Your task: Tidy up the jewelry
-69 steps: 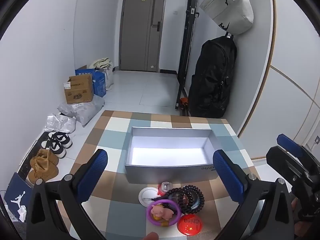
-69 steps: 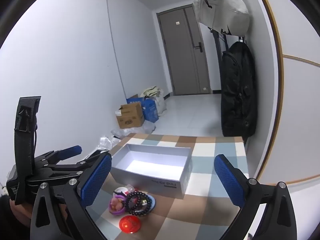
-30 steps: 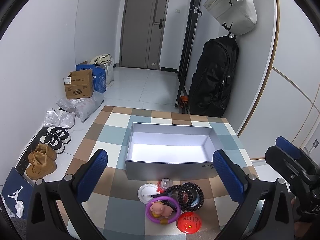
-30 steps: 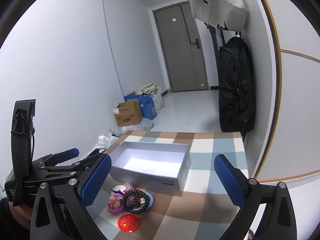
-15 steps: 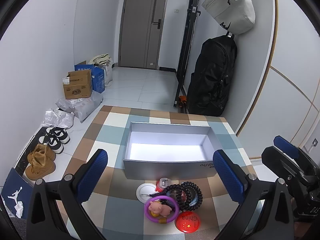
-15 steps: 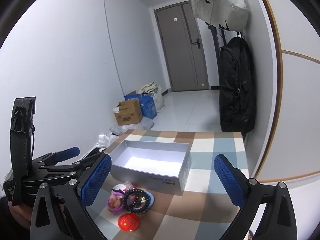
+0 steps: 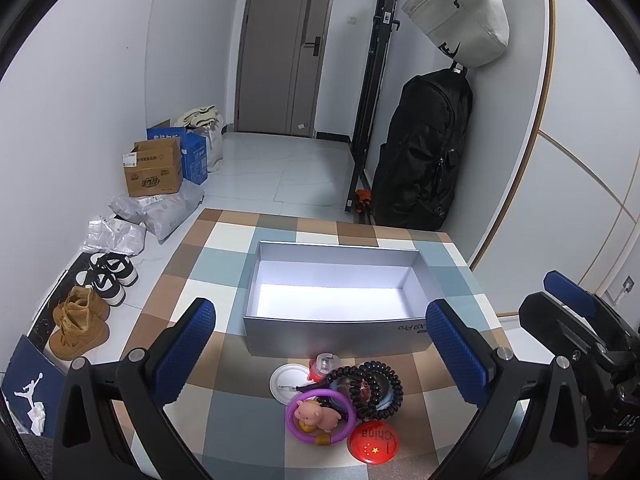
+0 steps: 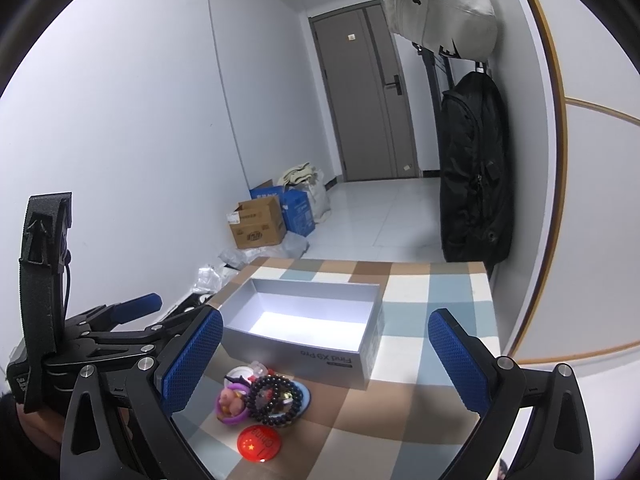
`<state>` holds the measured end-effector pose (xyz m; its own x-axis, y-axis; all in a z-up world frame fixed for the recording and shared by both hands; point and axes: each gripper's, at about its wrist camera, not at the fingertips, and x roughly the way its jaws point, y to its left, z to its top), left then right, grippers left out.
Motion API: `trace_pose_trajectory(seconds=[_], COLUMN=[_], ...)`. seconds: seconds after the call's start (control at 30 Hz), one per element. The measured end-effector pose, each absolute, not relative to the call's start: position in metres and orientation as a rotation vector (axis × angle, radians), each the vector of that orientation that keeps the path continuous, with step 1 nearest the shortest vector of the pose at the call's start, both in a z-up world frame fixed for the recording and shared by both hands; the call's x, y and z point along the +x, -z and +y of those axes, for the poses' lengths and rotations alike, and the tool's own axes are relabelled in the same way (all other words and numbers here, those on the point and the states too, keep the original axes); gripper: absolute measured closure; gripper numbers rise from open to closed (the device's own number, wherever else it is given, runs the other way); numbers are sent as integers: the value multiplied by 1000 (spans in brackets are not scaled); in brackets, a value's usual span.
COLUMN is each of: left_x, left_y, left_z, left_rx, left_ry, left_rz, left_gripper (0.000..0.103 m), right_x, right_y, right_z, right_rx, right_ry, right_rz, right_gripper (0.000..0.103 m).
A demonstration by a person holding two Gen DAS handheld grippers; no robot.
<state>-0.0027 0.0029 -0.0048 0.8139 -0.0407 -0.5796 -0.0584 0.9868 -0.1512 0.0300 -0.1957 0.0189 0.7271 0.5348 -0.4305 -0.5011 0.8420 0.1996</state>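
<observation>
An empty grey box (image 7: 332,326) (image 8: 304,350) sits open on the checked tablecloth (image 7: 208,264). In front of it lies a small pile: a purple ring with a pink pig (image 7: 320,416) (image 8: 229,400), black bead bracelets (image 7: 376,390) (image 8: 274,400), a red China badge (image 7: 374,444) (image 8: 258,446), a white disc (image 7: 286,382) and a small clear-and-red piece (image 7: 326,364). My left gripper (image 7: 320,356) is open above the pile, empty. My right gripper (image 8: 326,354) is open, empty, right of the pile; it also shows in the left wrist view (image 7: 576,320).
The table's far edge faces a tiled floor with cardboard boxes (image 7: 154,172), plastic bags (image 7: 160,210) and shoes (image 7: 80,324) on the left. A black backpack (image 7: 424,148) and a grey bag (image 7: 460,12) hang on the right wall.
Both views have shifted only slightly; the pile and box sit a little lower and closer in the left wrist view. Both grippers stay open and empty.
</observation>
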Motion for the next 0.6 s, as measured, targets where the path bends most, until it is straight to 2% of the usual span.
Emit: trace_pose_trajectory(seconds=[0.6], left_x=[4], left_y=[14], left_z=[17], left_rx=[-226], left_ry=[25], left_rz=[684], left_gripper=[1], right_x=[39], right_y=[-12], right_z=[-191], right_rx=[73], right_ry=[-585], right_rz=[572], right_gripper=[0])
